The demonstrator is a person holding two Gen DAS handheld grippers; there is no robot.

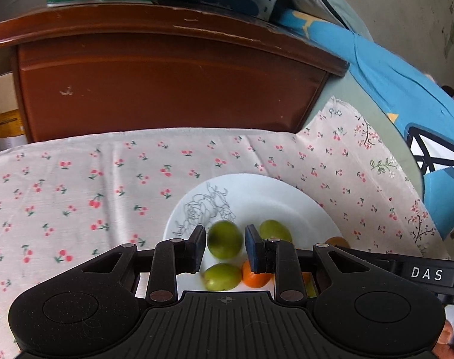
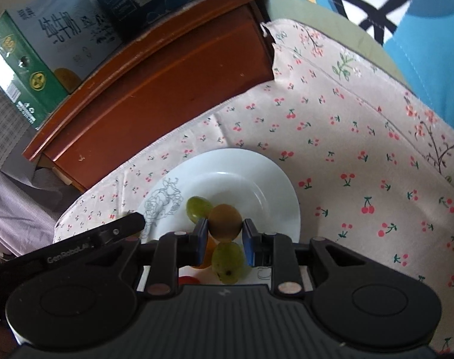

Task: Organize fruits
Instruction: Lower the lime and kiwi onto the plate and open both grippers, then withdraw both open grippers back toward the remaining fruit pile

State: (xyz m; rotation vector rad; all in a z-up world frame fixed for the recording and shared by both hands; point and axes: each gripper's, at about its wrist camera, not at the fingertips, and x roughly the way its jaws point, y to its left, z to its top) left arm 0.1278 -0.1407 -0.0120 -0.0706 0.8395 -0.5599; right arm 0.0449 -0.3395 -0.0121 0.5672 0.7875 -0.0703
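Note:
A white plate (image 1: 280, 197) with a grey rose drawing sits on the cherry-print cloth. My left gripper (image 1: 225, 246) is open above it; a blurred green fruit (image 1: 224, 239) lies between its fingers with gaps on both sides. Two more green fruits (image 1: 274, 230) (image 1: 222, 276) and an orange fruit (image 1: 255, 278) lie on the plate. My right gripper (image 2: 225, 233) is shut on a brown kiwi (image 2: 224, 223) over the plate (image 2: 256, 179). Green fruits (image 2: 198, 208) (image 2: 228, 261) lie beside and below it. The kiwi also shows in the left wrist view (image 1: 337, 241).
A brown wooden cabinet (image 1: 167, 83) stands behind the cloth, with milk cartons (image 2: 44, 56) on top. A blue patterned fabric (image 1: 406, 98) lies at the right. The cherry cloth (image 2: 361, 149) spreads around the plate. The left gripper's body (image 2: 107, 233) shows in the right wrist view.

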